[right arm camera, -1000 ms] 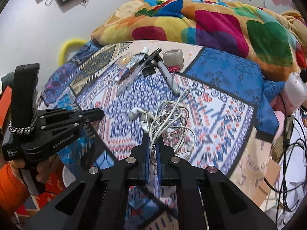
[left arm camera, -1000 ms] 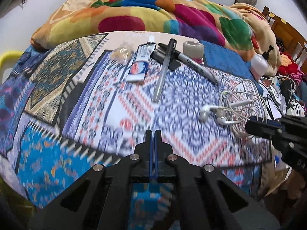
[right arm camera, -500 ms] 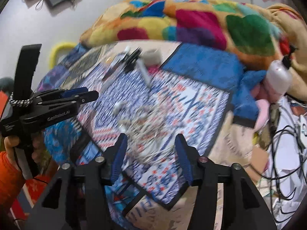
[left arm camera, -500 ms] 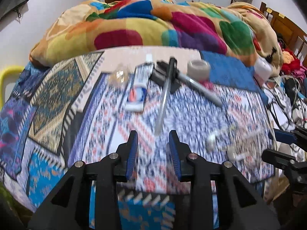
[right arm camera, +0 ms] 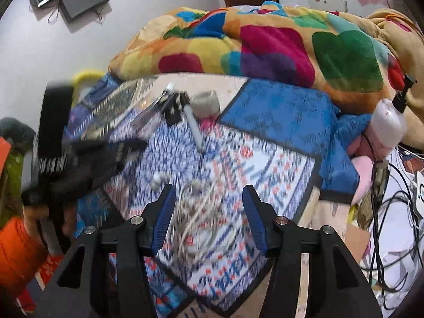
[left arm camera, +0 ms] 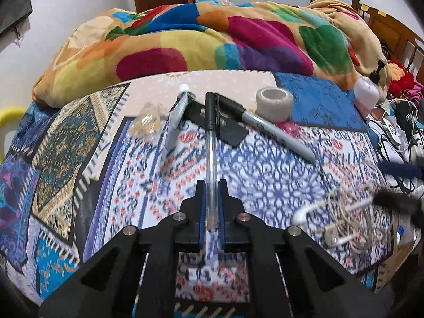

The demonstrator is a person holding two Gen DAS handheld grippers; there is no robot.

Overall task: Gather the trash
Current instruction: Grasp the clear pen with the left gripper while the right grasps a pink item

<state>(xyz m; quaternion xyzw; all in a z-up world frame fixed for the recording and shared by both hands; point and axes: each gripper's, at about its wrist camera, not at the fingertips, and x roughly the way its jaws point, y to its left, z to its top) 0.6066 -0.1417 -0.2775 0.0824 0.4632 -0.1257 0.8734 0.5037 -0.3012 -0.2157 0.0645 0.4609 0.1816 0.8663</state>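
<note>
A clear pen with a black cap (left arm camera: 211,159) lies on the patterned bedsheet (left arm camera: 265,175), its lower end between the fingers of my left gripper (left arm camera: 211,193). The jaws are closing and the blue pads sit against the pen's barrel. A tangle of white earphones (right arm camera: 201,220) lies below my right gripper (right arm camera: 209,201), which stands open above it with the wires between its fingers and untouched. In the left wrist view the earphones (left arm camera: 344,220) lie at the right. A crumpled clear wrapper (left arm camera: 147,122) and a small pink wrapper (left arm camera: 288,126) lie farther back.
A toothpaste tube (left arm camera: 176,114), a black card (left arm camera: 228,129), a grey marker (left arm camera: 275,132) and a tape roll (left arm camera: 274,103) lie behind the pen. A colourful blanket (left arm camera: 212,39) is heaped at the back. A pump bottle (right arm camera: 388,124) and cables (right arm camera: 392,212) crowd the right edge.
Both grippers went from shut to open. The left one moved forward over the pen's end and closed in on it. The right one stayed open above the earphones.
</note>
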